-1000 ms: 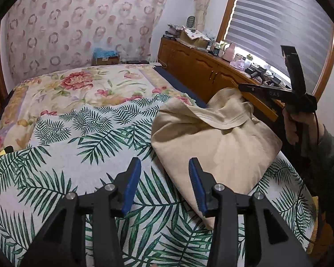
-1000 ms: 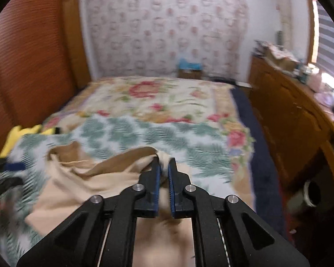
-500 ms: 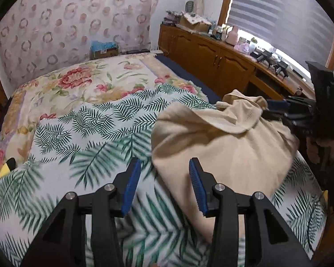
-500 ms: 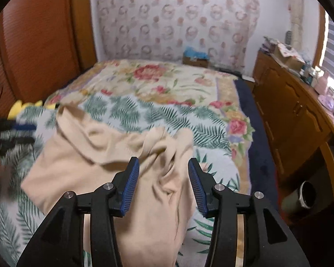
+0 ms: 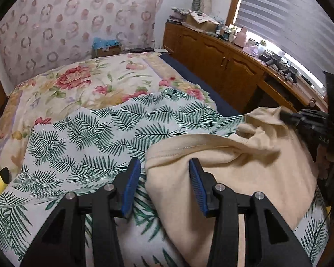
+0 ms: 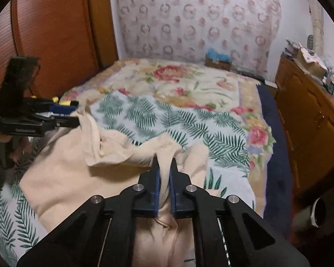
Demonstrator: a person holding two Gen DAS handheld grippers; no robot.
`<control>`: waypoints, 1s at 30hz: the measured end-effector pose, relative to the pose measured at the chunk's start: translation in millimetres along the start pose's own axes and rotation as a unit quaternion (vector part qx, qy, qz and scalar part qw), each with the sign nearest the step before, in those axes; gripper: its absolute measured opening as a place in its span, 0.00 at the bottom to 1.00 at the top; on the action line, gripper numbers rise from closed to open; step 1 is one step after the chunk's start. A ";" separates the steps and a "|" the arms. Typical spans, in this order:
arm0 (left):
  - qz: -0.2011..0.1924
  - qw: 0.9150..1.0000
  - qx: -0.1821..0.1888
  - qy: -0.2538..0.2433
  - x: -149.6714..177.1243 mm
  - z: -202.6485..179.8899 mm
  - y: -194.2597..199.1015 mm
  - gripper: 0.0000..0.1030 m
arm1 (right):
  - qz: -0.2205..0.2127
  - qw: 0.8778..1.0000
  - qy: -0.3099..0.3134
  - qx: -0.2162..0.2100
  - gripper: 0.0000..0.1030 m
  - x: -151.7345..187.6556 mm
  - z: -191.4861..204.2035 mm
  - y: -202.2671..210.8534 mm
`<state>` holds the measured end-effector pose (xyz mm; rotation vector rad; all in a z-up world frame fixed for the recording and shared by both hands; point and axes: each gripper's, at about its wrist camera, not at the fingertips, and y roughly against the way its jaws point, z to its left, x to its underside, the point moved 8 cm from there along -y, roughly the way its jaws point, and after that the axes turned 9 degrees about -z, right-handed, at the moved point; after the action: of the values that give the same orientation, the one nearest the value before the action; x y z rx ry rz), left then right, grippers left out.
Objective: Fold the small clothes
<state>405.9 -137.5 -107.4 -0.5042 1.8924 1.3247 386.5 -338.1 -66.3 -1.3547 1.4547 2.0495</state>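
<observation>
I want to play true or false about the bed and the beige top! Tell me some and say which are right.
1. The right hand-held gripper is shut on the beige garment. True.
2. The left hand-held gripper is wide apart from any cloth. False: the garment's corner lies between its open jaws.
3. The palm-leaf sheet lies under the garment. True.
4. The garment is neatly folded. False: it is rumpled.

The garment lies on the bed before me; the cabinet stands right of the bed, the headboard left.
</observation>
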 end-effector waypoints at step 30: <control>0.001 1.000 0.005 0.000 37.2 -8.0 44.9 0.43 | -0.004 0.986 -0.124 0.109 0.00 5.1 -59.3 1.4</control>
<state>348.6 -123.8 -106.6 -0.4968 1.9007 1.3155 414.0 -390.6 -72.6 -0.9805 1.5075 1.9076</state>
